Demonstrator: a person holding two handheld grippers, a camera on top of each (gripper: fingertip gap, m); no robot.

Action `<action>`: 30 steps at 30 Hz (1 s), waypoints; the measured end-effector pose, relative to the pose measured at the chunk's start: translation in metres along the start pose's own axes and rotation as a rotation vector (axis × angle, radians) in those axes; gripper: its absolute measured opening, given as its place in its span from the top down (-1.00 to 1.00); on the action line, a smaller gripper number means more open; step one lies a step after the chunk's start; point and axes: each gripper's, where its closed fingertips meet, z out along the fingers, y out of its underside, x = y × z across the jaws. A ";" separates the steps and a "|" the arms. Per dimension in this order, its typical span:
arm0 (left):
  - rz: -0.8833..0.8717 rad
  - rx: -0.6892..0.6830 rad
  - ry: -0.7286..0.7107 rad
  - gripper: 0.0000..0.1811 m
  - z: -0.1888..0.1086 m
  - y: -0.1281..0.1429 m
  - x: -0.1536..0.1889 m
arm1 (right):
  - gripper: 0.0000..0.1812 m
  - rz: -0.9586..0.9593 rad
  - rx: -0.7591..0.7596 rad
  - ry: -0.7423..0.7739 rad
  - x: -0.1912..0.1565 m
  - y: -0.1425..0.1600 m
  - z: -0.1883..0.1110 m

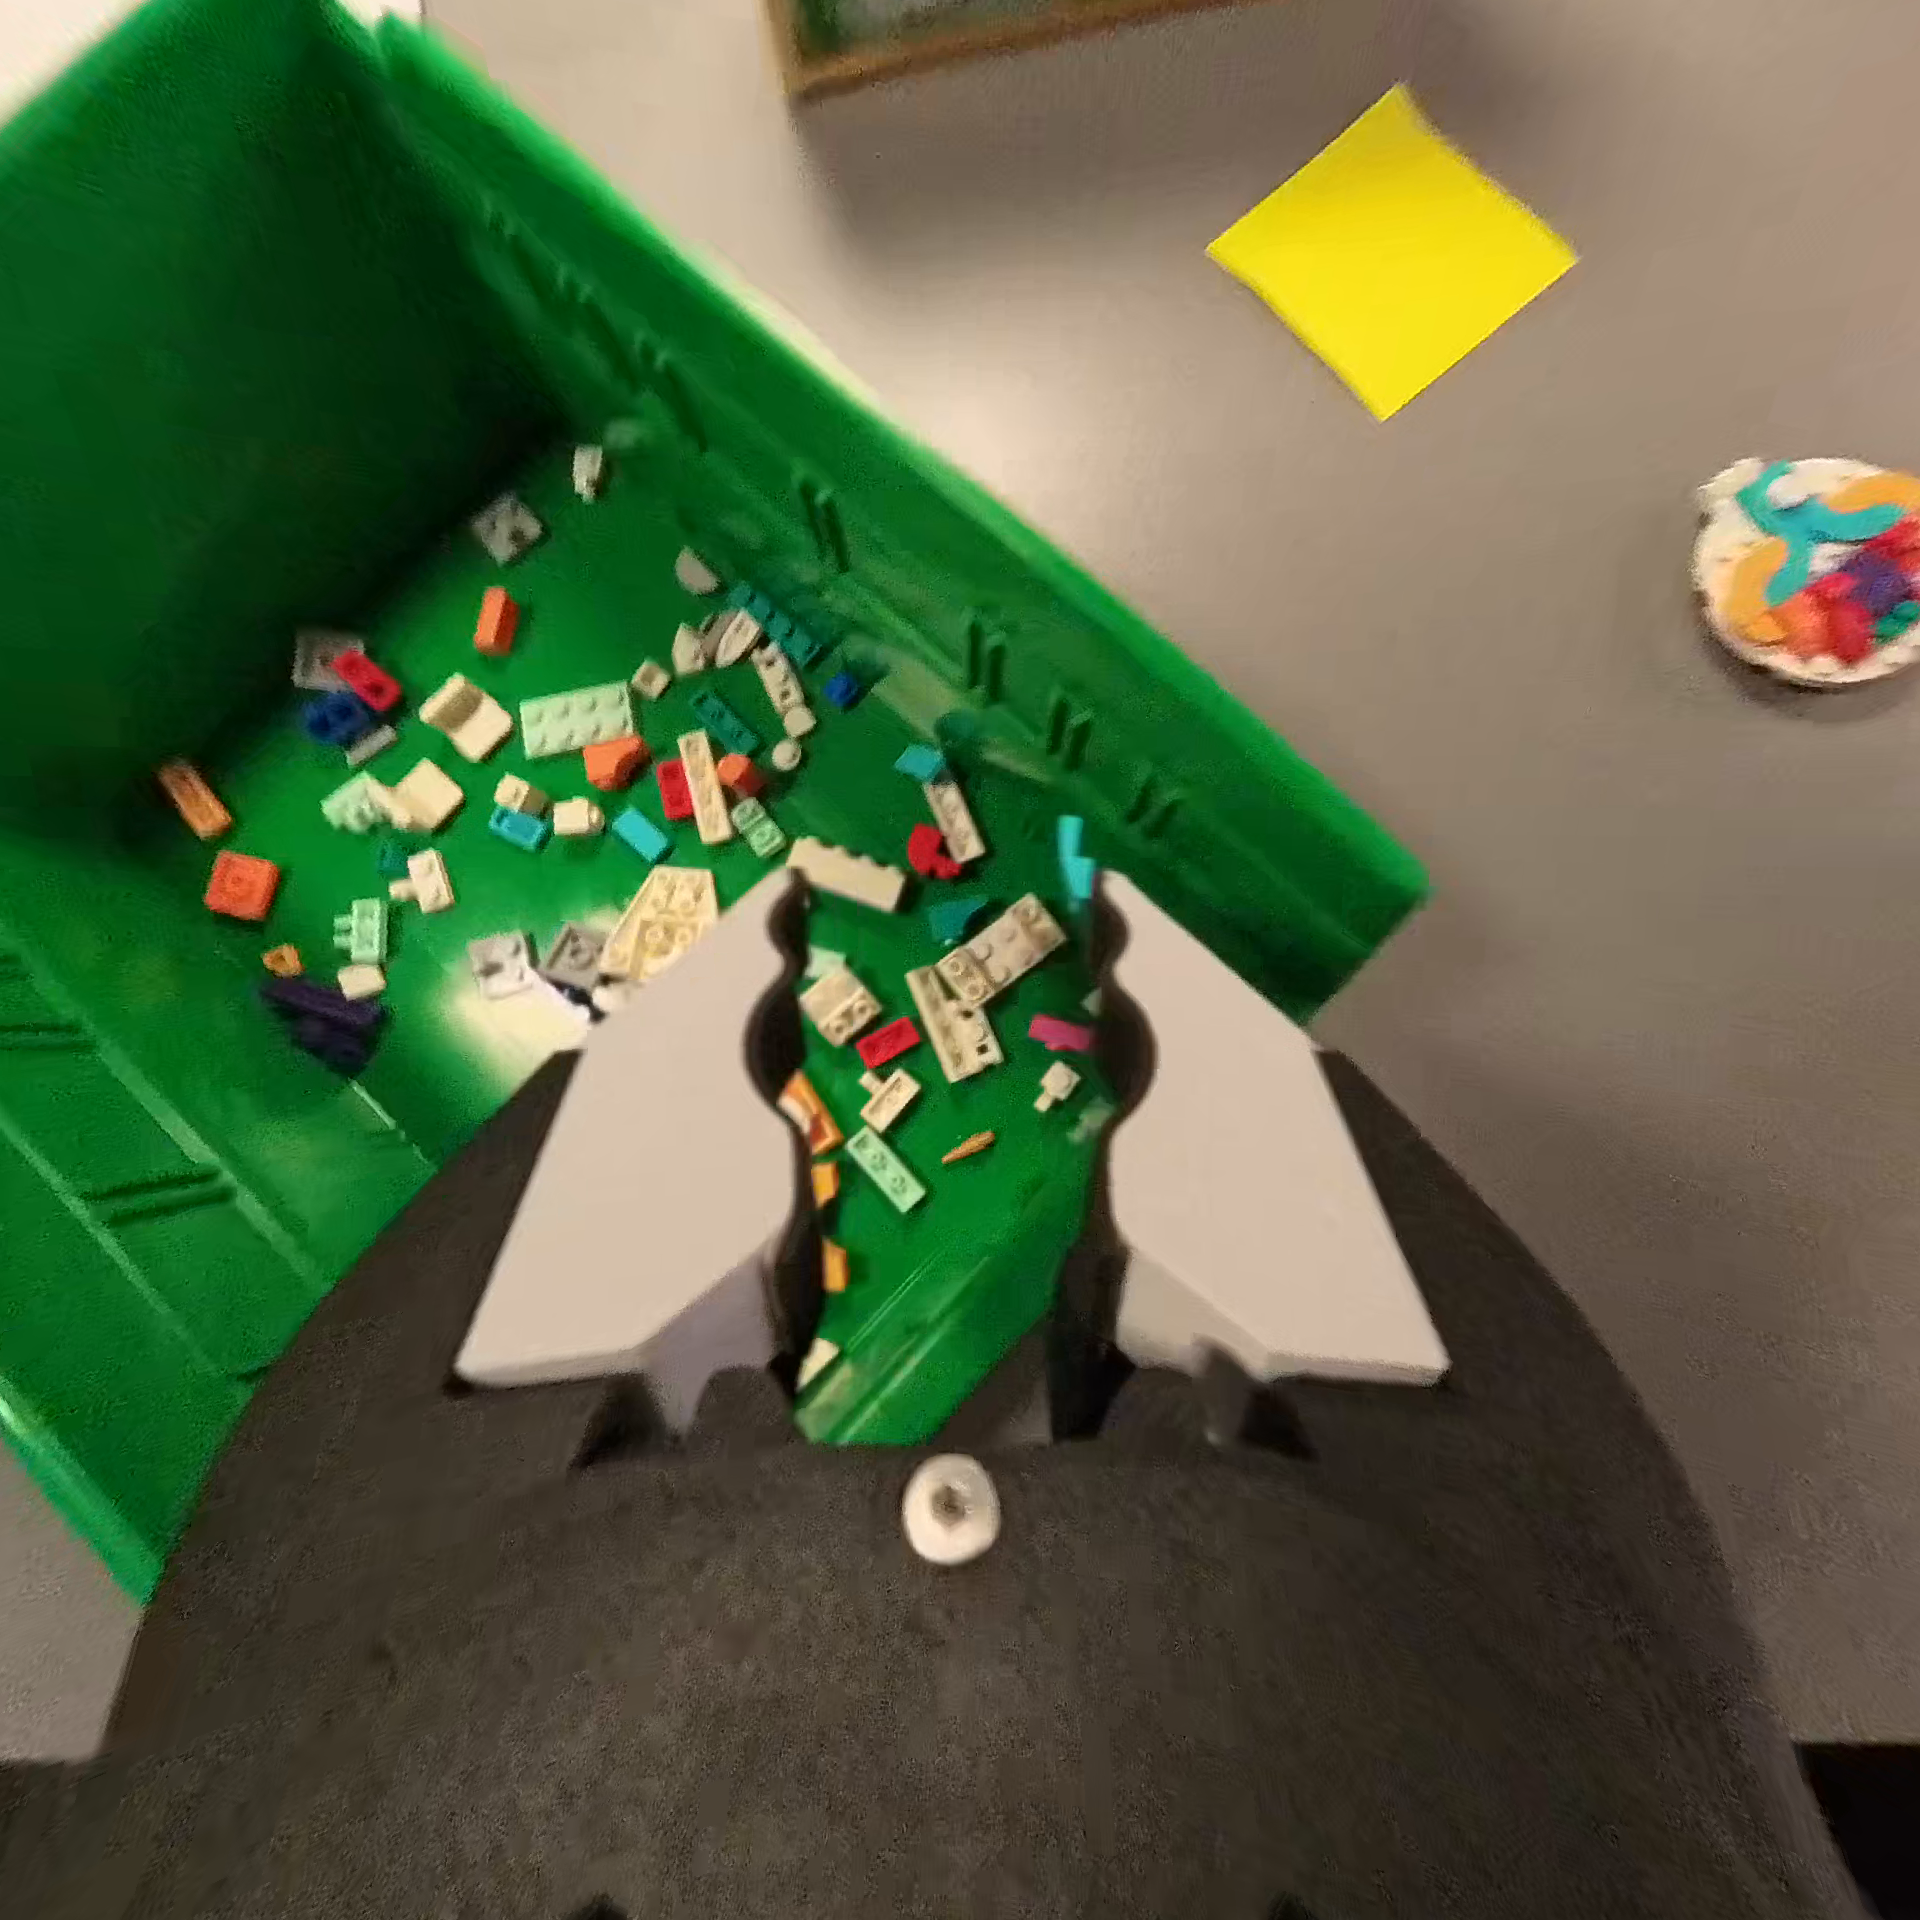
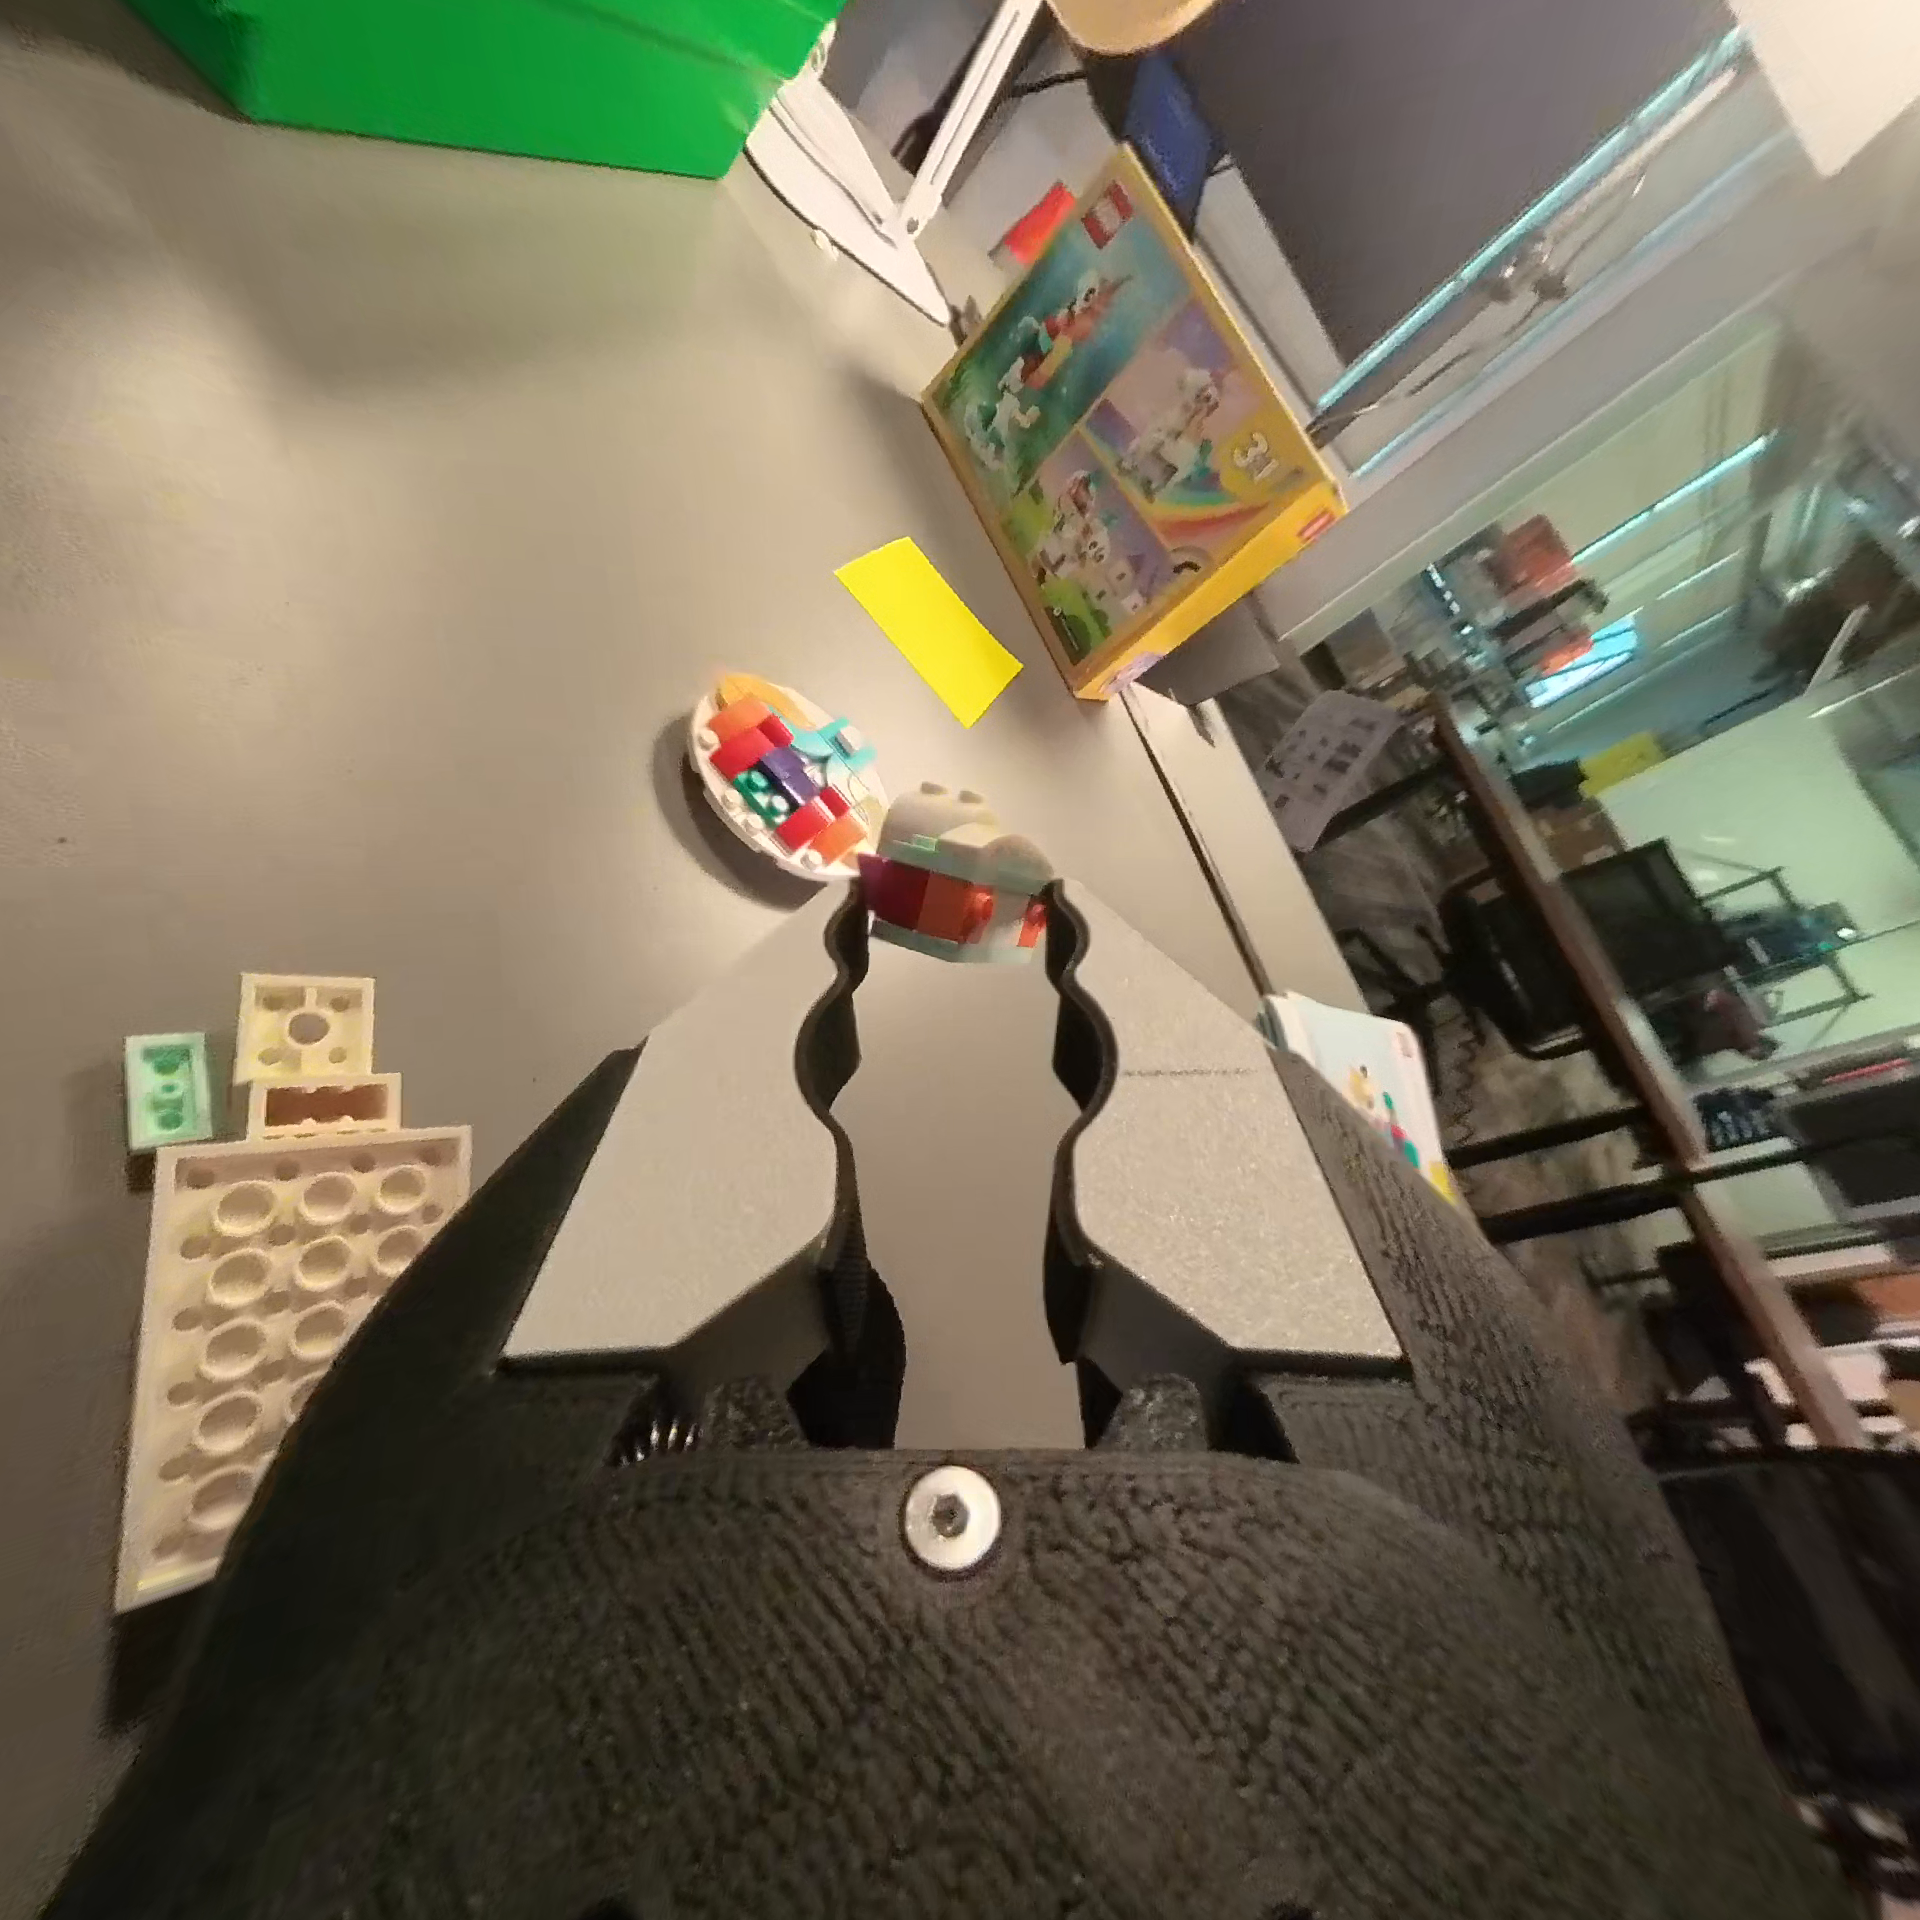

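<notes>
1. Left wrist view: left gripper [image 1: 940, 894] hangs over the green bin [image 1: 260, 343], fingers apart and nothing between them; loose bricks [image 1: 582, 727] in white, orange, red, teal and blue lie scattered on the bin floor, centre and lower centre of frame; some show through the gap between the fingers; picture is motion-blurred.
2. Same view: grey table [image 1: 1558, 1039] fills the right side; yellow sticky note [image 1: 1392, 255] at upper right; round white plate with coloured bricks [image 1: 1813, 571] at the right edge, well apart from the bin.
3. Right wrist view: right gripper [image 2: 954, 902] clamped at its tips on a small brick assembly [image 2: 951, 883], grey on top with red, orange and purple below; held just beside the round white plate with coloured bricks [image 2: 784, 774] at frame centre.
4. Same view: yellow sticky note [image 2: 925, 629] above the plate; set box [image 2: 1127, 426] at upper right; green bin [image 2: 488, 73] at top left.
5. Same view: cream plates, underside up [image 2: 270, 1278], with a small mint-green piece [image 2: 168, 1091], at lower left on the table [image 2: 364, 520].
</notes>
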 end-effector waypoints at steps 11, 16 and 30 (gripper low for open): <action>-0.148 -0.178 -0.075 -0.17 0.006 0.026 -0.021 | 0.65 -0.145 -0.008 0.024 -0.007 0.002 0.003; -0.170 -0.312 -0.066 -0.24 0.016 0.048 -0.032 | 0.65 -0.144 -0.012 0.019 -0.007 0.002 0.003; 0.066 0.161 0.121 0.50 -0.020 -0.033 0.076 | 0.65 -0.209 0.060 0.120 0.002 -0.017 -0.006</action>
